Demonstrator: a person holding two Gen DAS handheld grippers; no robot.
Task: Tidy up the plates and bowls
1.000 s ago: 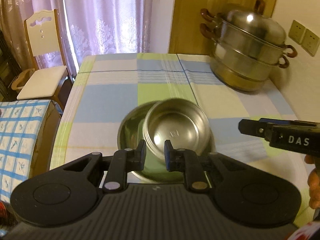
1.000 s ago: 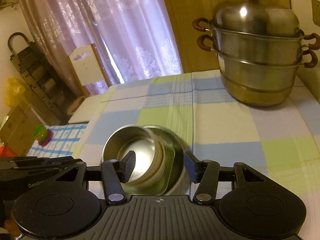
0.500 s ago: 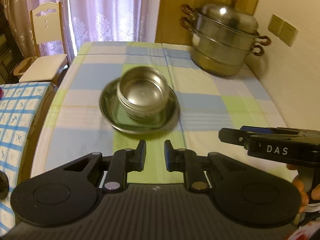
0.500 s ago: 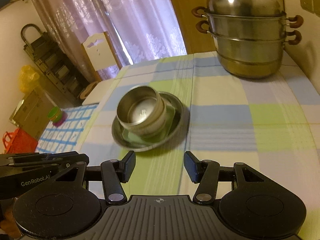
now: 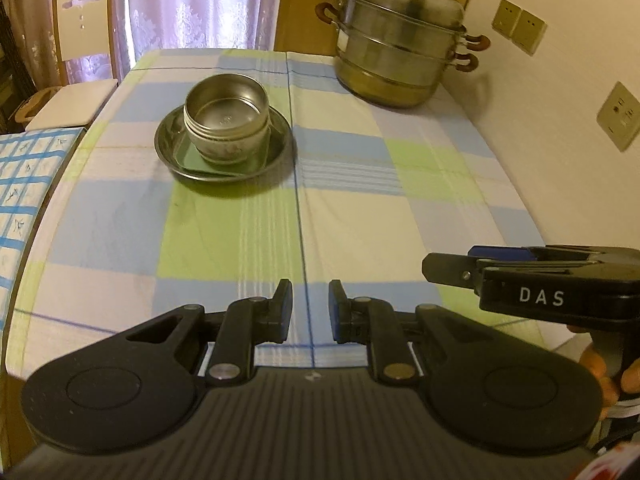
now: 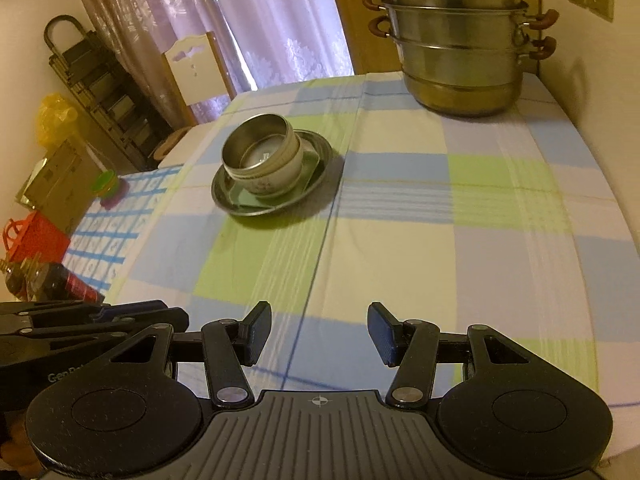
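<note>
- Stacked bowls (image 5: 226, 118) sit in the plate (image 5: 276, 154) on the far left part of the table (image 5: 400, 220), well apart from both grippers.
- Left gripper (image 5: 310, 312): jaws narrowly parted, nothing between them.
- Right gripper (image 6: 319, 334): jaws spread, empty.
- Steamer pot (image 6: 460, 40) occupies the far right corner; the cloth between is bare.

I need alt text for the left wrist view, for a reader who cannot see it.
Nested steel bowls sit on a steel plate on a checked tablecloth. Nearer the camera, the left gripper is empty, its jaws slightly apart. A tiered steamer pot stands far right; the right gripper enters from the right.
</note>
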